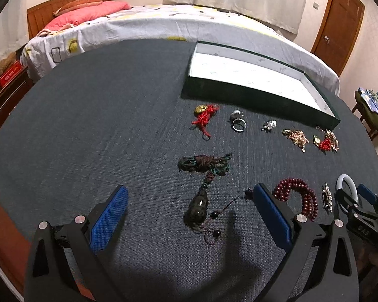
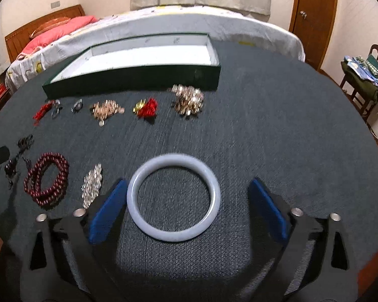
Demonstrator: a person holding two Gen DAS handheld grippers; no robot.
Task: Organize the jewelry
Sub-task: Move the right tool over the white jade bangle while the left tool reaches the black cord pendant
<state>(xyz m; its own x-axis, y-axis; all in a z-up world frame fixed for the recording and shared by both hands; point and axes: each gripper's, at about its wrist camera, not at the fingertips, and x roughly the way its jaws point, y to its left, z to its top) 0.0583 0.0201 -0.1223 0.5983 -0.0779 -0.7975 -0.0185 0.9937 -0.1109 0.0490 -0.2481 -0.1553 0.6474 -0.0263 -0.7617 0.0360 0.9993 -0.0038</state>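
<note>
**A:** Jewelry is seen spread over the dark round table (image 1: 93,115), nothing sorted so far. Nearest in the right wrist view, the pale bangle (image 2: 173,197) is framed by the right gripper (image 2: 187,207), whose blue pads are spread wide; the left pad sits just beside the bangle's rim, the right pad well clear, so nothing is gripped.

**B:** Same deal on the other side? The left gripper (image 1: 189,214) is shown wide open too, with the dark pendant on its knotted cord (image 1: 197,207) lying flat between the pads, untouched.

**A:** Yep. Beside that, the dark red bead bracelet (image 1: 298,196) is found just past the left gripper's right pad, then a small crystal piece (image 1: 327,197).

**B:** Farther out, a row is laid down: red tassel charm (image 1: 204,118), silver ring (image 1: 238,122), small silver bit (image 1: 269,125), gold chain pile (image 1: 296,137), and a red-and-gold cluster (image 1: 325,141).

**A:** Behind the row, the green box (image 1: 239,93) with white lining is left open, and nothing is seen inside it. A bed (image 1: 163,22) is visible beyond the table.
</note>
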